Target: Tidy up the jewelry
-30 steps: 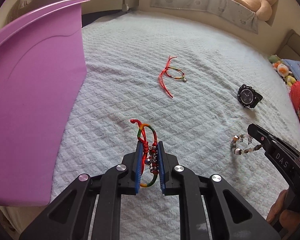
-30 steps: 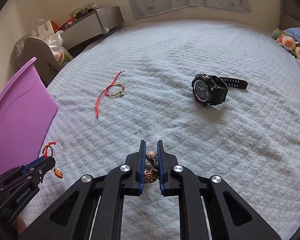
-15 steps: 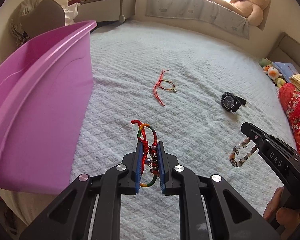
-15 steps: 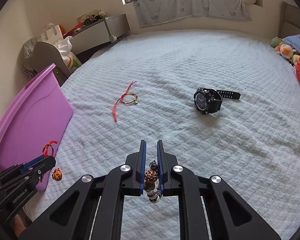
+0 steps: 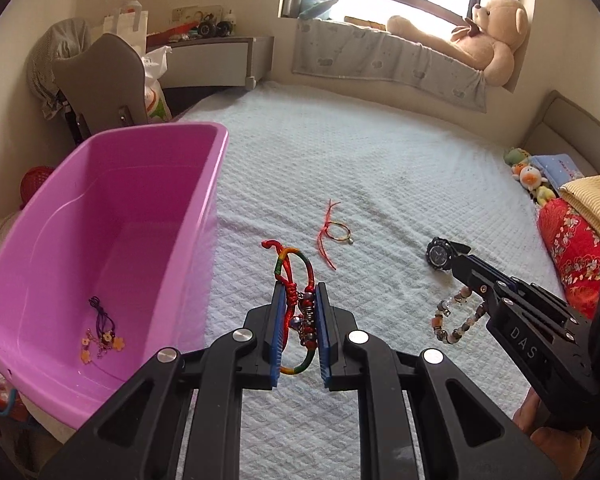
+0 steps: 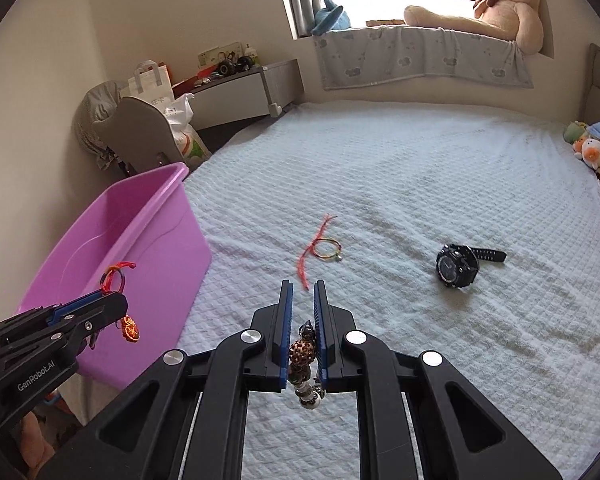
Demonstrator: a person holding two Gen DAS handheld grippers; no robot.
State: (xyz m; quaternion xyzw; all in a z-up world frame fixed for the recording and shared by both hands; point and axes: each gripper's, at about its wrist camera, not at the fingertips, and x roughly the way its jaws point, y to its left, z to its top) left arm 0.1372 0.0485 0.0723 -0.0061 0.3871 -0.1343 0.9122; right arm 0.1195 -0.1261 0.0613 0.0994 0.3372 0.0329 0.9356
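My left gripper (image 5: 298, 290) is shut on a rainbow cord bracelet (image 5: 296, 276) with red beads, held up beside the purple bin (image 5: 172, 216). A purple flower charm piece (image 5: 102, 330) lies on the bin's floor. My right gripper (image 6: 303, 288) is shut on a beaded bracelet (image 6: 303, 354) that dangles below its pads; the same bracelet (image 5: 454, 318) hangs in the left wrist view. On the bed lie a thin red string bracelet (image 5: 334, 236) and a black watch (image 6: 458, 266).
The white quilted bed (image 6: 400, 184) stretches back to a windowsill with a big teddy bear (image 5: 488, 36). Small plush toys (image 5: 530, 178) and a red cushion (image 5: 572, 248) lie at the right edge. A grey chair (image 5: 100, 88) and bags stand left of the bin.
Both grippers have risen from the bed with their bracelets. The view now looks down into the purple bin, whose inside was hidden before.
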